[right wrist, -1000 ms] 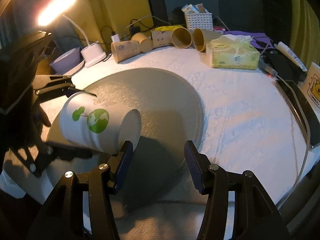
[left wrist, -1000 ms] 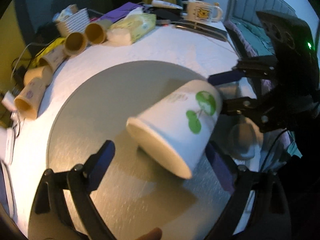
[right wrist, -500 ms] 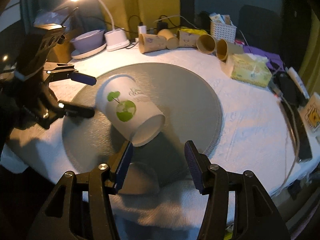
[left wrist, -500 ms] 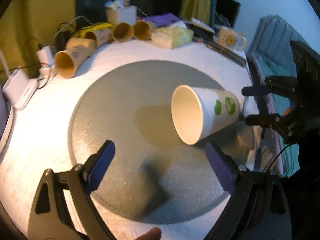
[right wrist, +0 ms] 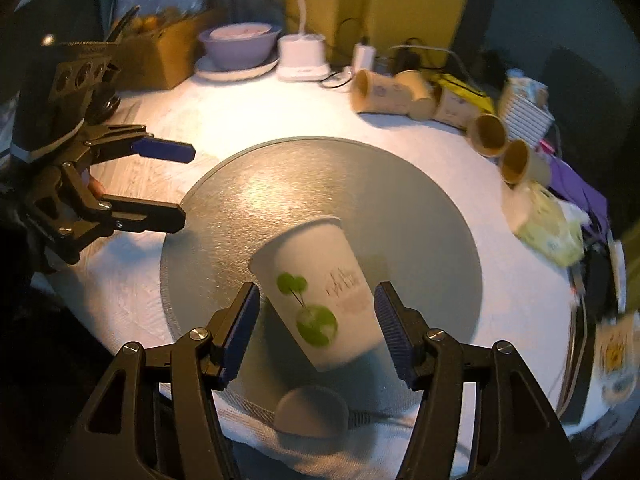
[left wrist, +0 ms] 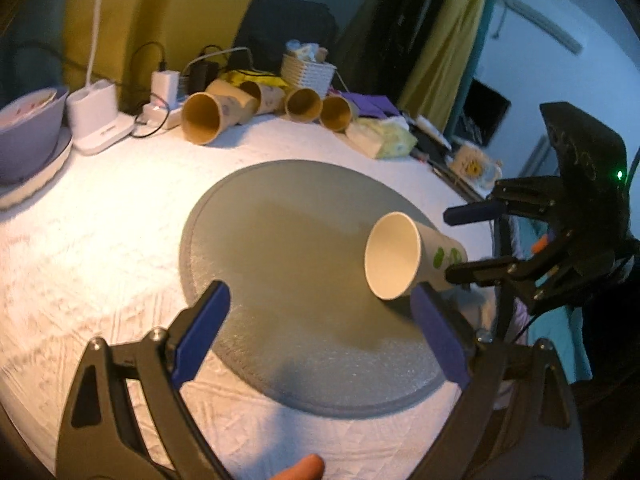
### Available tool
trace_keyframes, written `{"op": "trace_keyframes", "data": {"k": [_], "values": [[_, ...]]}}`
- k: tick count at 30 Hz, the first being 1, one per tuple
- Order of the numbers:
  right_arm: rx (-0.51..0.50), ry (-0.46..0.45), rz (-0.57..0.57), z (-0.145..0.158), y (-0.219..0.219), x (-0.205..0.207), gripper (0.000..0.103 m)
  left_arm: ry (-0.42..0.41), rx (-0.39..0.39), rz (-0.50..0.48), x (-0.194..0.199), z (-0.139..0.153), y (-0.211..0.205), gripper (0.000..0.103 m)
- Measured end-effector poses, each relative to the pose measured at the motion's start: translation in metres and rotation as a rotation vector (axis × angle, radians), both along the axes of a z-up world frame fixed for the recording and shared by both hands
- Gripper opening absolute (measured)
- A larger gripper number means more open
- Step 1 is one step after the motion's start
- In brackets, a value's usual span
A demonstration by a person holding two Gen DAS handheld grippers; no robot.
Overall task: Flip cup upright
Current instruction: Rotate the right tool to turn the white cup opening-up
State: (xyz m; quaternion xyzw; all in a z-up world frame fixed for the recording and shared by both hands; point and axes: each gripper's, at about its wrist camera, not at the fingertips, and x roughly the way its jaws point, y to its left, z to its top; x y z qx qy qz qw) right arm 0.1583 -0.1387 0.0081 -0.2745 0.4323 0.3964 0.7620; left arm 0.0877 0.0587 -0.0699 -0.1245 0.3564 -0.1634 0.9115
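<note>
A white paper cup [right wrist: 320, 292] with green leaf prints lies on its side on a round grey mat [right wrist: 288, 184]. In the left wrist view the cup [left wrist: 404, 260] shows its open mouth toward the camera, near the mat's [left wrist: 288, 240] right edge. My right gripper [right wrist: 316, 324] is open, its blue pads either side of the cup's base end, with small gaps. It appears at the right of the left wrist view [left wrist: 460, 240]. My left gripper [left wrist: 316, 332] is open and empty, back from the cup; it shows at left in the right wrist view [right wrist: 180, 184].
Several brown paper cups [left wrist: 208, 116] lie on their sides along the table's back edge. A white lamp base [left wrist: 96, 116], a lilac bowl [left wrist: 28, 132], a white basket [left wrist: 306, 72], a tissue pack [left wrist: 380, 138] and a yellow mug [left wrist: 474, 166] stand around the mat.
The cup has gone from held tilted above the mat to lying on it. The right gripper swung round behind the cup's base. The left gripper drew back and up.
</note>
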Motion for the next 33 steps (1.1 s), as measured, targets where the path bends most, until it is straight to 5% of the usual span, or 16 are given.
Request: {"op": "trace_keyframes", "data": {"k": [3, 5, 11, 23, 29, 33], "values": [[-0.066, -0.005, 0.035, -0.003, 0.014, 0.005, 0.064, -0.014, -0.036, 0.028, -0.001, -0.002, 0.010, 0.093], [-0.110, 0.000, 0.057, -0.006, 0.024, 0.009, 0.075, -0.026, -0.055, 0.041, -0.001, -0.003, 0.017, 0.093], [-0.229, 0.043, 0.108, -0.018, 0.043, 0.019, 0.076, -0.016, -0.149, 0.060, 0.000, -0.007, 0.034, 0.093], [-0.416, 0.128, 0.218, -0.043, 0.070, 0.026, 0.074, -0.016, -0.149, 0.078, -0.004, -0.007, 0.039, 0.093], [-0.379, 0.098, 0.223, -0.031, 0.076, 0.033, 0.070, -0.013, -0.163, 0.115, -0.004, -0.008, 0.046, 0.093], [-0.266, 0.074, 0.163, -0.018, 0.078, 0.049, 0.070, -0.015, -0.170, 0.132, -0.005, -0.008, 0.049, 0.093]]}}
